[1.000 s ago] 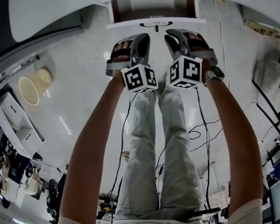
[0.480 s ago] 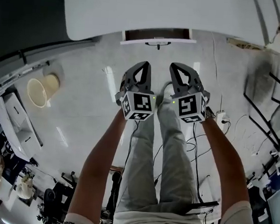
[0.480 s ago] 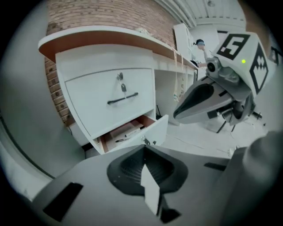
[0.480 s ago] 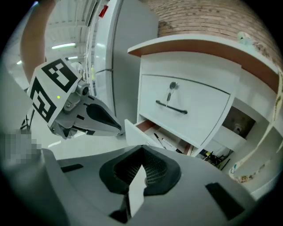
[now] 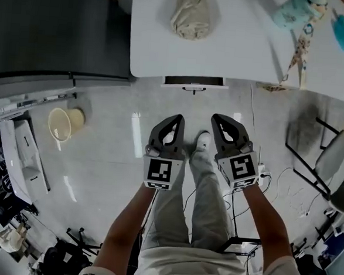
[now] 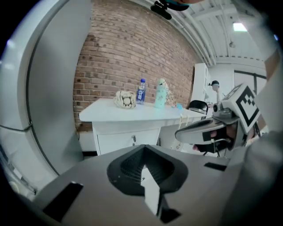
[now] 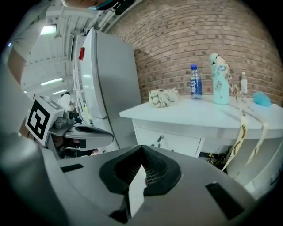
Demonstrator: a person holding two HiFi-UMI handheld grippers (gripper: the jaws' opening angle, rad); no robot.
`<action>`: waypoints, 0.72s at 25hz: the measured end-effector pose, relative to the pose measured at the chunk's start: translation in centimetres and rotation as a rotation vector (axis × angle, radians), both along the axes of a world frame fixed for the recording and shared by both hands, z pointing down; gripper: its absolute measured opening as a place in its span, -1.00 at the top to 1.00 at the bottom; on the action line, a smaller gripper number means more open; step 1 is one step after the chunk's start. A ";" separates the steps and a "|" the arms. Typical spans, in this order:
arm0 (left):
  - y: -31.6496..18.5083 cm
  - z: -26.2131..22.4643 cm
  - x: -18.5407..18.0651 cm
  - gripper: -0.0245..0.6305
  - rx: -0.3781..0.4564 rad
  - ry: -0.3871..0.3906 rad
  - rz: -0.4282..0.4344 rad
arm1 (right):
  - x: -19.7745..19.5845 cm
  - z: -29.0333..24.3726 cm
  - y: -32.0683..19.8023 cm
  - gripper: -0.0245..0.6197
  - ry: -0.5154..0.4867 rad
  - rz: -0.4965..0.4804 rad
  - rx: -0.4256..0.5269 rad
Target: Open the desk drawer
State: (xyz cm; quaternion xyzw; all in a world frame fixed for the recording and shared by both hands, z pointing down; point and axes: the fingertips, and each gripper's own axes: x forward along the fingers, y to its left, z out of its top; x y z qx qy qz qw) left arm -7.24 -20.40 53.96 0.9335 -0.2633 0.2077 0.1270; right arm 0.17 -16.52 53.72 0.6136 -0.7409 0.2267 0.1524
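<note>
While the left gripper (image 5: pixel 175 119) and right gripper (image 5: pixel 218 118) jaws meet empty, only gripper views show the bottle (image 6: pixel 141 91).

Workshop-like lab, brick wall (image 7: pixel 199 35), loose floor cables (image 5: pixel 284 174)

Left tool (image 5: pixel 177 117), right tool (image 5: pixel 216 116) lifted away from drawer (image 5: pixel 193 81), jaws together

Drawer (image 5: pixel 193 81) sits under desk (image 5: pixel 236 59) front edge. Left gripper (image 5: pixel 174 121) and right gripper (image 5: pixel 221 121) are side by side in front of it, not touching. On desk: cloth bundle (image 5: pixel 192 12), w/ bottle (image 7: pixel 195 82) to its right. Fridge (image 7: pixel 106 79), prob., stands left of desk.
</note>
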 end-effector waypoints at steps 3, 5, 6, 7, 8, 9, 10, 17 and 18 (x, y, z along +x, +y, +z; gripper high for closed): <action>0.6 -5.4 -0.9 0.91 0.020 0.045 -0.010 | 0.1 -5.7 0.6 0.85 -0.013 0.005 0.063; 1.0 -9.0 -1.7 0.91 0.032 0.071 -0.025 | 0.0 -9.2 1.3 0.84 -0.012 0.002 0.095; 1.1 -10.7 -1.9 0.91 0.042 0.082 -0.033 | 0.0 -10.8 1.6 0.84 -0.009 0.004 0.113; 1.1 -12.3 -2.2 0.91 0.054 0.093 -0.041 | 0.1 -12.3 1.8 0.84 -0.007 0.009 0.131; 1.1 -13.9 -2.5 0.91 0.064 0.103 -0.051 | 0.1 -13.7 2.1 0.85 -0.006 0.014 0.148; 1.2 -15.5 -2.9 0.91 0.070 0.115 -0.064 | 0.1 -15.1 2.3 0.84 -0.003 0.018 0.161; 1.3 -16.9 -3.3 0.91 0.075 0.126 -0.077 | 0.0 -16.5 2.5 0.84 0.002 0.020 0.170; 2.1 -24.1 -3.9 0.91 0.110 0.157 -0.110 | 2.7 -24.3 3.5 0.84 0.004 0.119 0.280; 2.2 -24.9 -4.1 0.91 0.114 0.158 -0.118 | 3.1 -25.2 3.8 0.84 0.005 0.132 0.290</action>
